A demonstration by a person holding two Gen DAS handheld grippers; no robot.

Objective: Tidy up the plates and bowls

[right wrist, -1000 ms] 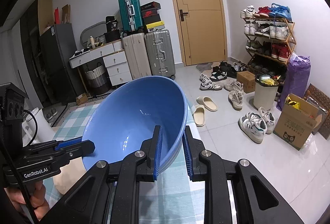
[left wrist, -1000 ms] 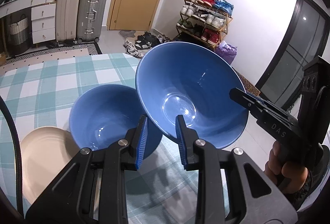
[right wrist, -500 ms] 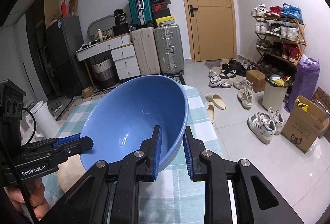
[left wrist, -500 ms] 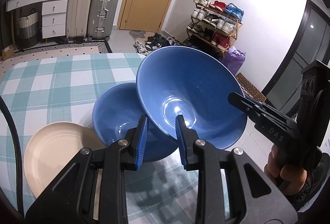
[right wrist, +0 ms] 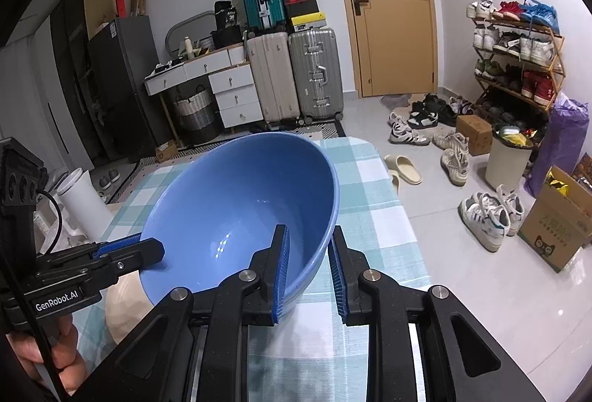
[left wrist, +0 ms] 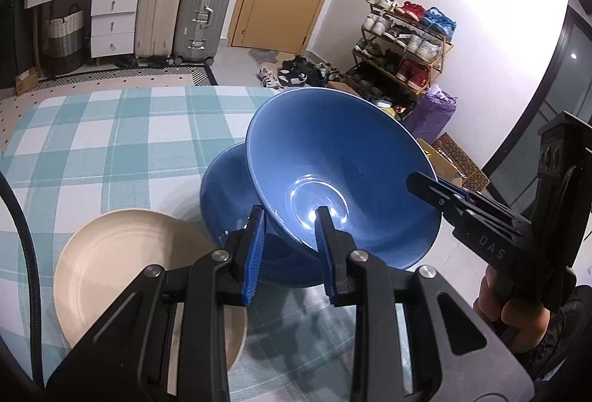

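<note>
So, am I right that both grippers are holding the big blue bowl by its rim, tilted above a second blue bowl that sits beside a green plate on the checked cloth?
Nearly: the plate is cream, not green, as the left wrist view shows. The rest holds: the left gripper and right gripper each clamp the rim of the big blue bowl, tilted above the second blue bowl on the checked cloth.

Tilted blue bowl [left wrist: 344, 180] (over another [left wrist: 225, 194])

Left gripper [left wrist: 289, 250] and right gripper [right wrist: 309, 267], both clamped, facing each other
</note>
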